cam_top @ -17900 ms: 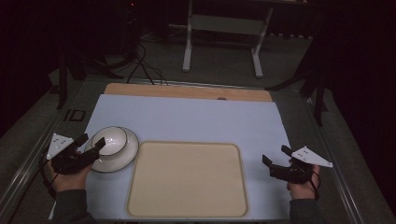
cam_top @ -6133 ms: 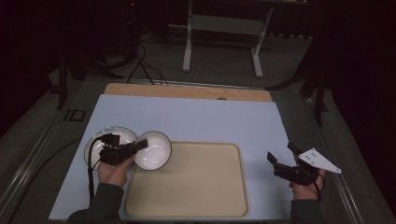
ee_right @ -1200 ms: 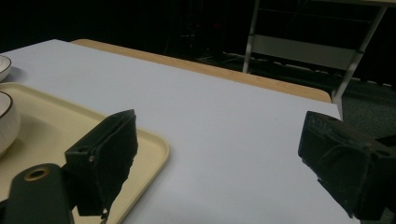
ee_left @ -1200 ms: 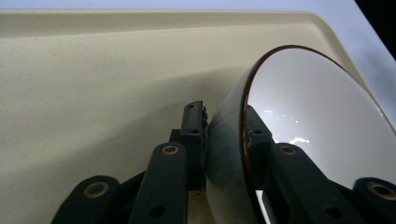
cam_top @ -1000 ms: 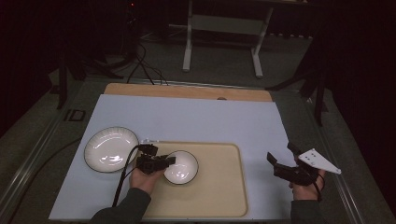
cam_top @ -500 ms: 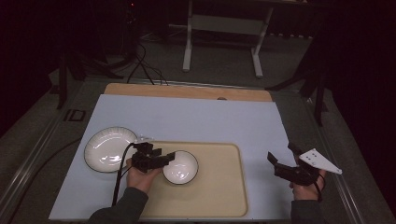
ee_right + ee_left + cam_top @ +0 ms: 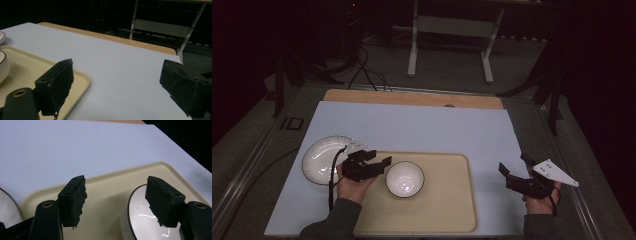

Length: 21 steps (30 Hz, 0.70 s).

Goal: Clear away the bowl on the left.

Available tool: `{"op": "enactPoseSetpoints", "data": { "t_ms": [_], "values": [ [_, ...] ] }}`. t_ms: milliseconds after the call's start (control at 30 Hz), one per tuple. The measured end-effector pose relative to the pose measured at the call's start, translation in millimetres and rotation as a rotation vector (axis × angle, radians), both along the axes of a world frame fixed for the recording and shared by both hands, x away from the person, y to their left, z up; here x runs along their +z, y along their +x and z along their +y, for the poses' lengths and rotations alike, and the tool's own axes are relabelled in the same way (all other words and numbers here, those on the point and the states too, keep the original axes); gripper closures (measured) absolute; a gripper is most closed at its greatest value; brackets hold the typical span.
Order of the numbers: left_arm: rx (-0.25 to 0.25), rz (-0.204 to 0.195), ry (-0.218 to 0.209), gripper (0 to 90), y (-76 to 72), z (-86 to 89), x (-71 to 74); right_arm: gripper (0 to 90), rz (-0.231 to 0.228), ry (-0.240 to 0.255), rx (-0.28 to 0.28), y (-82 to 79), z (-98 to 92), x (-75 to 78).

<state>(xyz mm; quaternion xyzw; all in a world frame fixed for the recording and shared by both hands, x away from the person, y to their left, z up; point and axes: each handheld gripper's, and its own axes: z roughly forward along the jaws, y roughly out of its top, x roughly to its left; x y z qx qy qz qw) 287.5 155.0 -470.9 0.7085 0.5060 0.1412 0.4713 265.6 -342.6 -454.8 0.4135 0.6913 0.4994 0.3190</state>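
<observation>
A white bowl (image 7: 405, 178) with a dark rim sits on the left part of the cream tray (image 7: 447, 210). My left gripper (image 7: 379, 156) is open just left of the bowl, over the tray's left edge, holding nothing. In the left gripper view the bowl (image 7: 142, 220) lies partly behind the right jaw, and the gap of the left gripper (image 7: 116, 202) shows bare tray (image 7: 105, 200). A white plate (image 7: 324, 159) lies on the table left of the tray. My right gripper (image 7: 513, 163) hovers open and empty to the right of the tray.
The pale blue table mat (image 7: 422, 130) has free room beyond the tray, with a wooden strip (image 7: 412, 97) along its far edge. The right gripper view shows the tray's corner (image 7: 80, 77) and the bowl's side (image 7: 3, 66) at far left. A metal stand (image 7: 452, 30) rises behind the table.
The left gripper has let go of the bowl on the tray, opened, and drawn back slightly to the left. The right gripper has stayed put.
</observation>
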Motion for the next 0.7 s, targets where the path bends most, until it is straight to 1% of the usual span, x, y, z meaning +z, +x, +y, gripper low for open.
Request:
{"op": "enactPoseSetpoints", "data": {
  "t_ms": [100,233,333,367,400,433,533,633,700],
  "values": [
    [0.005,-0.037,0.033,33.1,-2.3,5.1,5.0,11.7,-0.001,0.000,0.001,-0.3,0.0,0.1],
    [0.016,-0.100,0.112,32.6,-6.5,12.1,13.1,11.6,-0.001,0.001,0.001,-0.4,-0.2,0.3],
    [0.025,-0.140,0.150,31.8,-9.1,17.7,17.6,11.6,-0.001,0.001,0.000,-0.1,-0.5,0.2],
    [0.030,-0.149,0.157,31.5,-9.8,20.2,19.0,11.7,-0.001,0.001,0.000,-0.1,-0.5,0.2],
    [0.030,-0.149,0.157,31.1,-9.8,20.2,19.0,11.6,-0.001,0.002,0.000,-0.1,-0.5,0.2],
    [0.045,-0.171,0.161,30.8,-10.9,26.2,21.6,11.7,-0.001,0.002,0.000,-0.2,-0.5,0.1],
    [0.062,-0.189,0.170,30.7,-12.3,33.7,24.2,11.6,-0.001,0.000,0.000,-0.4,-0.3,0.3],
    [0.085,-0.205,0.191,30.5,-13.3,42.1,26.1,11.6,-0.001,0.001,-0.001,-0.2,-0.7,0.2],
    [0.097,-0.214,0.193,30.5,-13.9,47.0,26.7,11.7,-0.002,0.001,-0.002,-0.2,-0.8,0.3]
  ]
}}
